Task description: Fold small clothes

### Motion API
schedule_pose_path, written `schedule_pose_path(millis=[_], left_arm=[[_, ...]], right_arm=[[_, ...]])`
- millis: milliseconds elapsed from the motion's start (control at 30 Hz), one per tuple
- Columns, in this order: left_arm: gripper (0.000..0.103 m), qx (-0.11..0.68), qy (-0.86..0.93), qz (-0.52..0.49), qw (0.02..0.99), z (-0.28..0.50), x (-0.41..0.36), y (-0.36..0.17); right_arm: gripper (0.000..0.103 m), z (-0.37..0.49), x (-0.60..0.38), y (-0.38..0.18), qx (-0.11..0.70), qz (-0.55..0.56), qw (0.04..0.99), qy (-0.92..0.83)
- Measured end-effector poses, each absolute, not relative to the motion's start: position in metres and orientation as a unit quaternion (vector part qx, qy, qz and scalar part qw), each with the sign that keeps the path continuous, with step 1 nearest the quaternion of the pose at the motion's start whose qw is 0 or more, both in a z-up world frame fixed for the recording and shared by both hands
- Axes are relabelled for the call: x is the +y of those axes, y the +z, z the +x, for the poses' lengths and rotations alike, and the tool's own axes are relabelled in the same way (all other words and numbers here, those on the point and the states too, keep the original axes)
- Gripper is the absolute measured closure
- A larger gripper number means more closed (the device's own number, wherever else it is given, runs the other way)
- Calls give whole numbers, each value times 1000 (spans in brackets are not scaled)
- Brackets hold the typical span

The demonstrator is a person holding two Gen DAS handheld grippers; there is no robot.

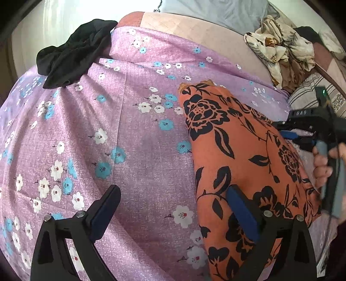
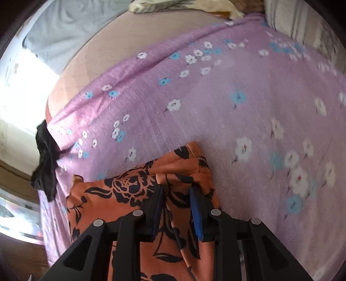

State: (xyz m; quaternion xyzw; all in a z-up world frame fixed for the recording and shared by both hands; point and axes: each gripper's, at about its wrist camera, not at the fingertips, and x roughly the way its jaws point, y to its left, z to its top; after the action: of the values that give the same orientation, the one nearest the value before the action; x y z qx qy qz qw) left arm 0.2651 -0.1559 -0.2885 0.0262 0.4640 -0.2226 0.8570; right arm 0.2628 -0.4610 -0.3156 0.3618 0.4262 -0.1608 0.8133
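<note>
An orange garment with black flowers lies on the purple flowered sheet, right of the middle in the left wrist view. My left gripper is open wide. One of its fingers is over the bare sheet and the other is over the garment's near left edge. My right gripper is shut on a raised, bunched fold of the orange garment. In the left wrist view the right gripper sits at the garment's right edge, with a person's hand on its handle.
A crumpled black garment lies at the sheet's far left corner and shows as black cloth in the right wrist view. A cream patterned clothes pile and a striped pillow are at the far right. Grey cloth lies behind.
</note>
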Motion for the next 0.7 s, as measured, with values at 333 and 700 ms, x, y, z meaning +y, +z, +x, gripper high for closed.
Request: schedule_pose_path(millis=[333,700], left_arm=[[4,461,-211,30,861,260,-155,-288],[4,459,-206,36,863,260,-156,-287]], right_arm=[[74,312,-381,-280,414,321,851,-35],[74,363,-354,-321,454,299,839,-22]])
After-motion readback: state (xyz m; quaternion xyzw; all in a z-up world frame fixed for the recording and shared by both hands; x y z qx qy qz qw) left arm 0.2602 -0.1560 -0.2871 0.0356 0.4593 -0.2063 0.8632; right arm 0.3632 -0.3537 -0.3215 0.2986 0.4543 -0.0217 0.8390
